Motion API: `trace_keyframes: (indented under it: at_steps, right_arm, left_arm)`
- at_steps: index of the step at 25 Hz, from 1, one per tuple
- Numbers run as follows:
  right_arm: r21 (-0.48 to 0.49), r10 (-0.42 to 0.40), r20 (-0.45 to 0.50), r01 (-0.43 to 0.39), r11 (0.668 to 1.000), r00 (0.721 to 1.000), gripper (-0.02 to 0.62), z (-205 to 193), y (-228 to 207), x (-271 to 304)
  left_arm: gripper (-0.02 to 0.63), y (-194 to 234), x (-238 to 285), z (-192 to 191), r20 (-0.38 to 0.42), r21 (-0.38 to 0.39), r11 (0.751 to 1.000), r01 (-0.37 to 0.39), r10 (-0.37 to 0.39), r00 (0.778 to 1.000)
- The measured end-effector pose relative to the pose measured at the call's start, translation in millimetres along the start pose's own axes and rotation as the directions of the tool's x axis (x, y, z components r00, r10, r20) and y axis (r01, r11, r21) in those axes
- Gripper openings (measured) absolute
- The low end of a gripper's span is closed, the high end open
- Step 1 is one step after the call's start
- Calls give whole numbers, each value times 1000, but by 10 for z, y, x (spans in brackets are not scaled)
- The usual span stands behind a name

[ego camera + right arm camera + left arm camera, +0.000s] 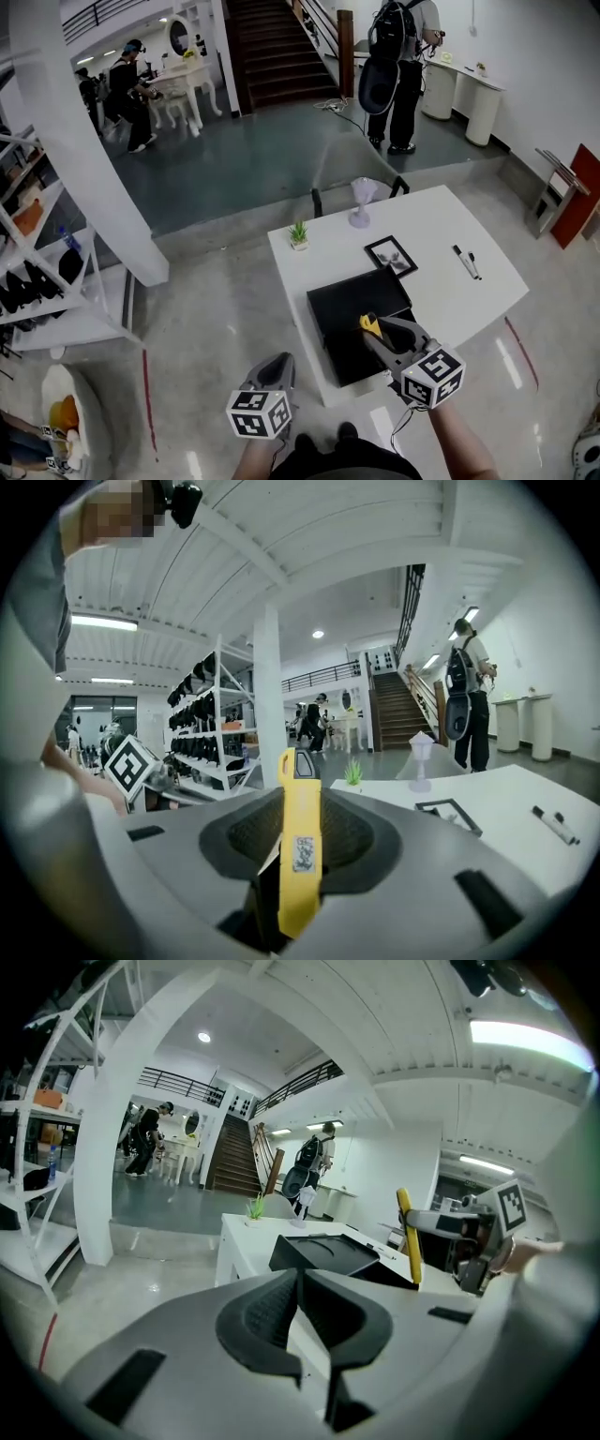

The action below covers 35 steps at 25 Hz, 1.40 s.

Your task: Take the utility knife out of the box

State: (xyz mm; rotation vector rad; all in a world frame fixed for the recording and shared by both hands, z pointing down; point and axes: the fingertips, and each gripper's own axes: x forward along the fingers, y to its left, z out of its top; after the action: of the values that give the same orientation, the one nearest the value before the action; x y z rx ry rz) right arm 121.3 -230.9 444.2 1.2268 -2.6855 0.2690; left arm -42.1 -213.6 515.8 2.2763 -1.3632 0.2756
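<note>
White table (pixel 441 234) on glossy grey floor (pixel 216 309); open hall, staircase (pixel 281 47) behind. Yellow utility knife (pixel 300 841) clamped between right gripper (pixel 375 334) jaws, above black box (pixel 349 305). Left gripper (pixel 300 1281) jaws together, empty, beside table.

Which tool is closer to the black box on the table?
Right. The right tool hangs over the black box, gripping the yellow utility knife. The left tool is off the table, left of the box, shut and empty.
</note>
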Motion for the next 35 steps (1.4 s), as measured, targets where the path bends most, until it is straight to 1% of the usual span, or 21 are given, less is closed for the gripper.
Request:
trace_keyframes:
  at_steps: [7,11,16,20,25,35]
  right_arm:
    - [53,-91,109,86,995,990,117,166,-118,-228]
    - [94,-149,164,135,986,975,117,281,-194,-367]
    - [134,-195,226,168,977,954,117,396,-212,-500]
    - [143,-217,243,186,972,945,117,430,-211,-573]
    - [155,-227,267,191,969,937,117,482,-205,-624]
    - [174,-256,287,212,962,923,117,489,-230,-705]
  left_arm:
    - [25,-135,176,84,-7,24,998,54,-54,999]
    - [25,-212,259,85,-21,36,996,81,-80,997]
    - [25,-284,303,70,-33,44,993,106,-104,994]
    - [25,-327,309,62,-39,46,992,117,-115,993]
    - [25,-345,293,78,-41,53,991,121,-119,992]
    - [25,-369,269,86,-36,63,991,122,-120,992]
